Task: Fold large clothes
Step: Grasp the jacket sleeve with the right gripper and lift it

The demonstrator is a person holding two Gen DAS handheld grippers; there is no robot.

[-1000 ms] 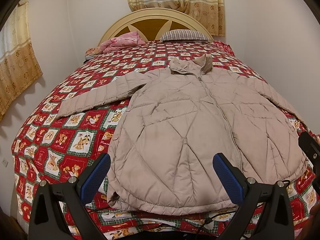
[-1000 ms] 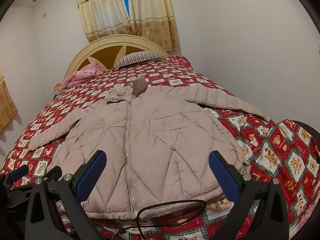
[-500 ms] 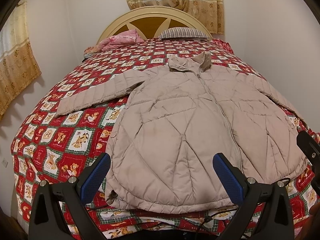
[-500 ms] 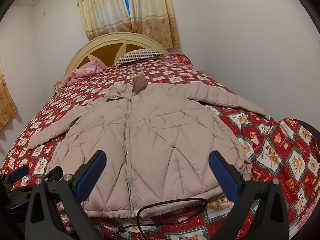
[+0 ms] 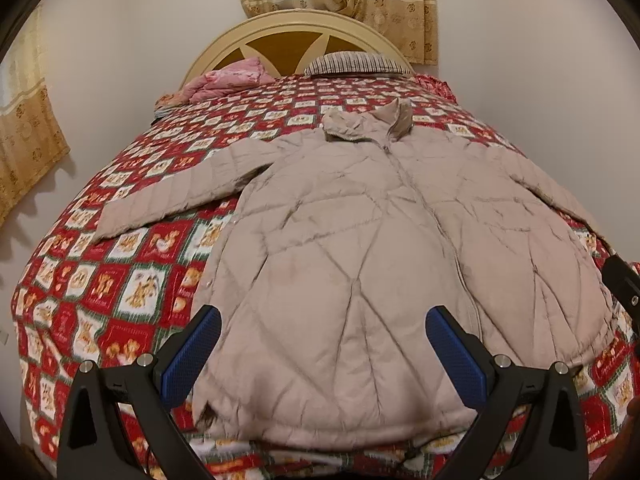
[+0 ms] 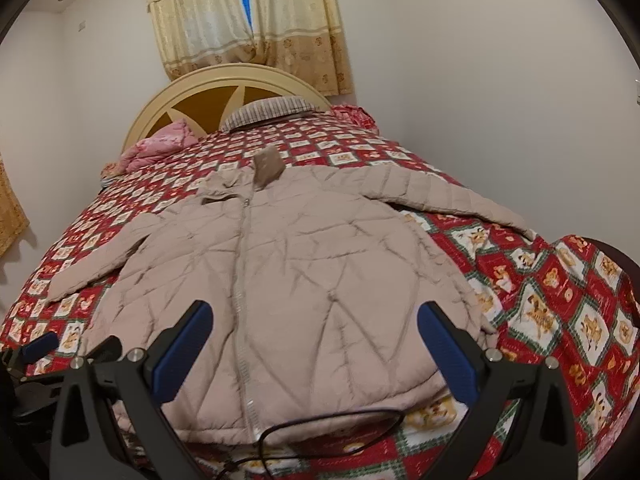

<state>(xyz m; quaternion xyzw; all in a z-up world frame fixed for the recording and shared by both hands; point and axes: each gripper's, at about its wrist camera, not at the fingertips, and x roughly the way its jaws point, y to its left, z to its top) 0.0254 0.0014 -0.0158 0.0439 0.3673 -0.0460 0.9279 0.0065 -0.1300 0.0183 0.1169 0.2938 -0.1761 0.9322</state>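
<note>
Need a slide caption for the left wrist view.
Open left gripper hovers over the hem of a beige puffer jacket spread flat on a patterned bedspread.

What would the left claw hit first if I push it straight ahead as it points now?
Probably the beige jacket: the open left claw points at its lower front panel, nothing between. Depth is unclear.

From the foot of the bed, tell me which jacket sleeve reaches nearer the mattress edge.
The right sleeve: its cuff ends close to the wall-side edge of the bedspread. The left sleeve ends with several rows of quilt squares beyond its cuff.
</note>
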